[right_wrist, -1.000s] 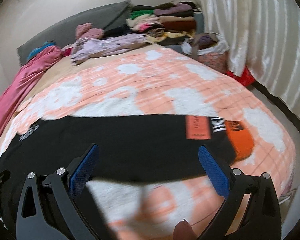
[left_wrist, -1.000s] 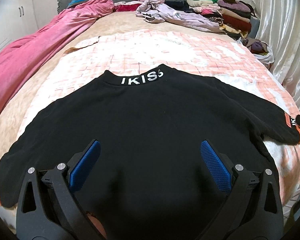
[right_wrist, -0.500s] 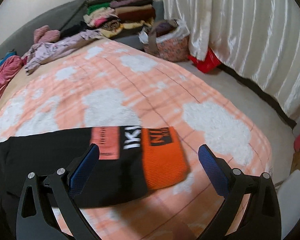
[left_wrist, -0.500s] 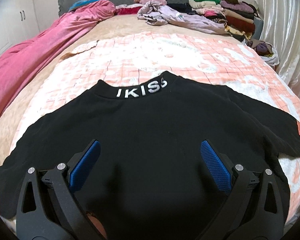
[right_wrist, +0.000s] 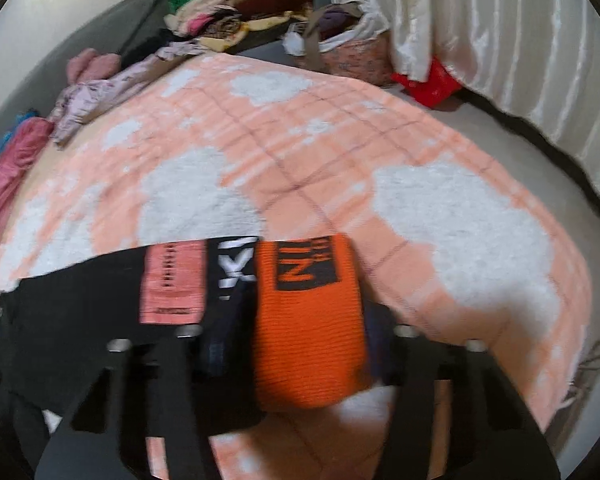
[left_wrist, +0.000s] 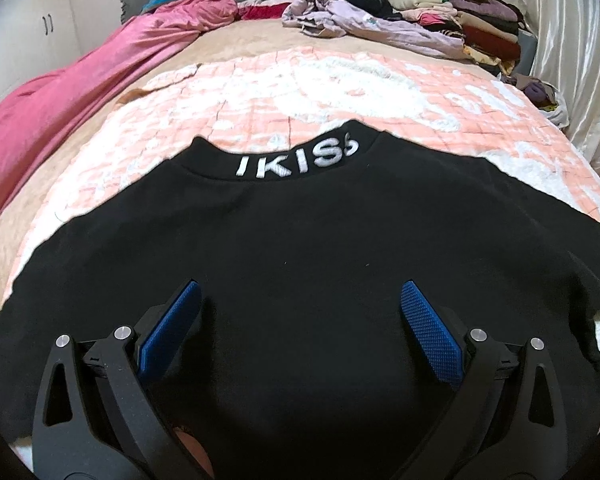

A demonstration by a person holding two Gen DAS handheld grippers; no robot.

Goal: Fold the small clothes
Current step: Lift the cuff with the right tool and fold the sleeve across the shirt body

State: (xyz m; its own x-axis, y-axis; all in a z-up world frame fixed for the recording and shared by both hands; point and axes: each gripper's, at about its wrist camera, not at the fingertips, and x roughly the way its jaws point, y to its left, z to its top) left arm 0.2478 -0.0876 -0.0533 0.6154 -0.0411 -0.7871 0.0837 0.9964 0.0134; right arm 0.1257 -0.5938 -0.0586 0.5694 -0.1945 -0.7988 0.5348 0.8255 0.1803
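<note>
1. Left wrist view: the black sweatshirt (left_wrist: 300, 264) lies spread flat on the peach-and-white blanket (left_wrist: 300, 92), filling the lower frame, collar lettering at centre.
2. The left gripper (left_wrist: 298, 300) hovers over it, jaws wide, nothing between them.
3. Right wrist view, blurred: the right gripper (right_wrist: 300, 340) has just been closing, its jaws narrowed around the orange cuff (right_wrist: 308, 320) at lower centre; contact cannot be told.

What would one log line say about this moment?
task: fold black sweatshirt | left gripper: jaws open over its middle | right gripper: jaws just closing around orange cuff, grip unclear in blur
</note>
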